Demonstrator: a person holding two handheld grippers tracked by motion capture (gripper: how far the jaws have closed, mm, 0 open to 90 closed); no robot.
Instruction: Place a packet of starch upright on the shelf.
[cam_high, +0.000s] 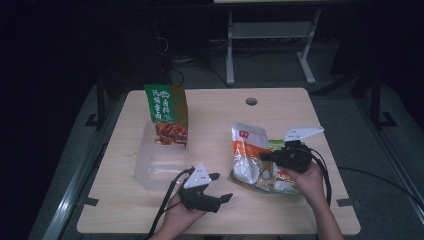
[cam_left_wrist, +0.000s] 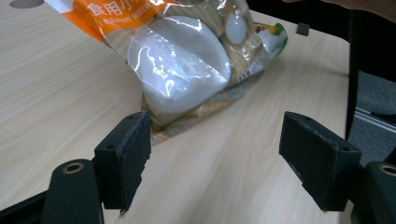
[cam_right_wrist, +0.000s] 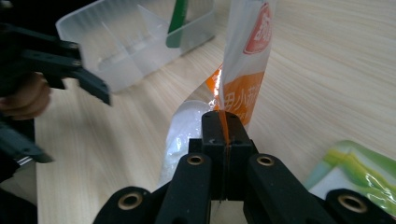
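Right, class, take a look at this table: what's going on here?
A person sits at a wooden table with tongs in each hand. The right tongs are shut on the edge of an orange and white food pouch, which lies on another packet with green print. The left tongs stand open beside the pouch, gripping nothing. Across the table, a green snack bag stands upright in a clear plastic bin.
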